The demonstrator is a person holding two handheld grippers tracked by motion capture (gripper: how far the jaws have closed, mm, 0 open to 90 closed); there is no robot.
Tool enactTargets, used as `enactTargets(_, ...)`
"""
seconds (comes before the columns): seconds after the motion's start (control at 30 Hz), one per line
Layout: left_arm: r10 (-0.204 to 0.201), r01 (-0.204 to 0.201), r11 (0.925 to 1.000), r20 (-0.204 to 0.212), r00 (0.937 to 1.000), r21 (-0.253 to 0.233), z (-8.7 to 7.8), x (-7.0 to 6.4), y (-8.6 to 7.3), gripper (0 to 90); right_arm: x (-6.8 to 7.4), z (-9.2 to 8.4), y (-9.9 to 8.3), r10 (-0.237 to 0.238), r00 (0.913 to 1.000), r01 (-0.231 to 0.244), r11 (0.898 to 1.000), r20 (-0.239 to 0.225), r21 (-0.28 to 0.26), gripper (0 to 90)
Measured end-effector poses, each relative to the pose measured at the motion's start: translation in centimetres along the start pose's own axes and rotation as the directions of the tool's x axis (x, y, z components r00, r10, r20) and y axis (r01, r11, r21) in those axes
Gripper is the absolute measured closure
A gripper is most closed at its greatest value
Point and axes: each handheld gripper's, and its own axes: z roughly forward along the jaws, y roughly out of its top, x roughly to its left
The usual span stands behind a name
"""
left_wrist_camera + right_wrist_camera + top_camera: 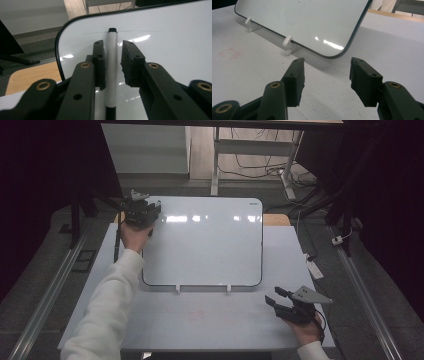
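A big white bench (210, 320) holds a whiteboard (205, 245) that lies on its far half. Two small white clips (287, 41) stick out at the near edge of the whiteboard. The left gripper (150, 212) is at the far left corner of the whiteboard. A white marker (111, 62) with a black cap lies between its jaws on the whiteboard. The left pad touches the marker, but there is a gap on the other side, so the gripper is only a little open and does not squeeze it. The right gripper (277, 300) rests at the near right of the bench, just by the whiteboard's near right corner, partly open with nothing in it.
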Motion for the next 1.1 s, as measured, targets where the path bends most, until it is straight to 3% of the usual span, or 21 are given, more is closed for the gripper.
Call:
enactTargets(0.17, 0.017, -0.016, 0.9994, 0.020, 0.9997, -0.031, -1.1, 0.0, 0.1, 57.5, 0.0, 0.0, 0.0, -0.002, 1.0000, 0.002, 1.000, -0.002, 0.001, 45.3)
enactTargets(0.27, 0.043, -0.041, 0.9989, 0.071, 0.9966, -0.025, -2.1, 0.1, -0.1, 51.6, -0.1, 0.1, -0.1, 0.000, 1.0000, 0.000, 1.000, -0.005, 0.006, 45.3)
enactTargets(0.33, 0.079, -0.077, 0.9967, 0.099, 0.9919, -0.026, -3.0, -0.1, -0.5, 47.8, -0.1, 0.1, -0.1, -0.012, 0.9999, 0.012, 1.000, -0.003, 0.012, 45.1)
enactTargets(0.5, 0.104, -0.098, 0.9944, 0.183, 0.9777, -0.038, -5.3, -0.3, -2.0, 42.0, 0.1, 0.3, 0.0, -0.034, 0.9994, 0.034, 0.999, -0.006, 0.017, 45.1)
enactTargets(0.6, 0.134, -0.129, 0.9910, 0.227, 0.9646, -0.036, -6.6, -0.8, -3.1, 39.0, 0.0, 0.4, -0.1, -0.033, 0.9994, 0.033, 0.999, -0.007, 0.024, 45.1)
enactTargets(0.77, 0.165, -0.165, 0.9860, 0.268, 0.9491, -0.023, -8.5, -1.7, -5.6, 35.3, -0.2, 0.4, -0.2, -0.037, 0.9993, 0.037, 0.999, -0.001, 0.029, 45.0)
enactTargets(0.9, 0.165, -0.176, 0.9844, 0.282, 0.9450, 0.011, -9.3, -2.0, -8.5, 32.0, -0.3, 0.4, -0.3, -0.049, 0.9988, 0.049, 0.998, 0.005, 0.041, 44.9)
enactTargets(1.1, 0.131, -0.163, 0.9837, 0.323, 0.9372, 0.075, -10.6, -2.1, -13.5, 28.3, -0.5, 0.3, -0.3, -0.068, 0.9977, 0.067, 0.997, 0.009, 0.048, 44.8)
